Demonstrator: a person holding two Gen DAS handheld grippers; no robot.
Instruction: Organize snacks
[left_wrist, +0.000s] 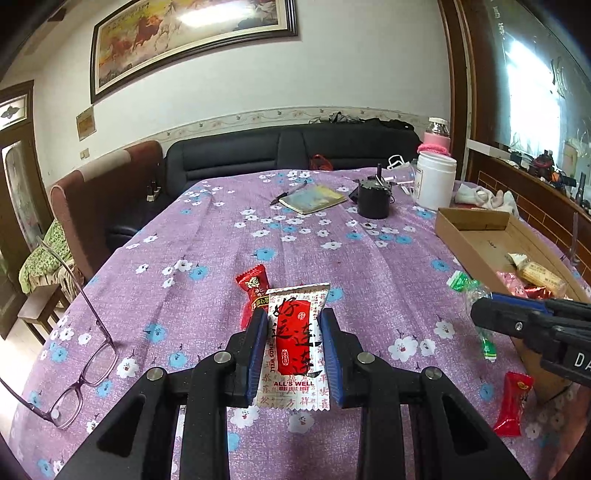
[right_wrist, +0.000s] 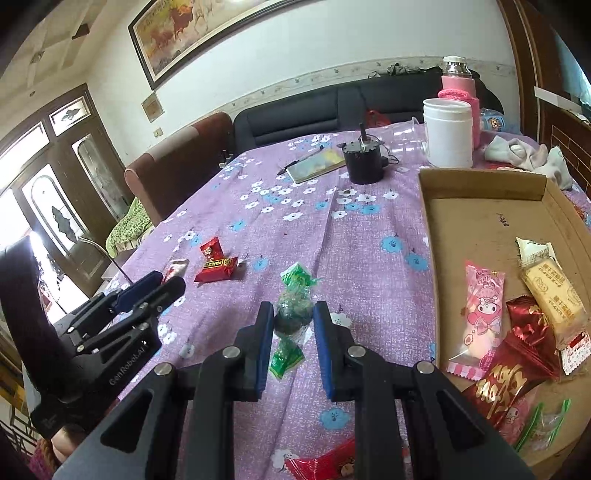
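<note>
While both tongs carry a load, the weak point is grip. The left tongs (left_wrist: 293, 325) pinch a white and red packet (left_wrist: 293, 339) by its slippery side edges, above the counter (left_wrist: 221, 236); it could slide out. The right tongs (right_wrist: 293, 317) pinch a green candy (right_wrist: 291, 314) by its round middle, which could pop free short of the cardboard box (right_wrist: 480, 218). 2 red candies (left_wrist: 255, 291) (left_wrist: 513, 402) lie loose nearby.
</note>
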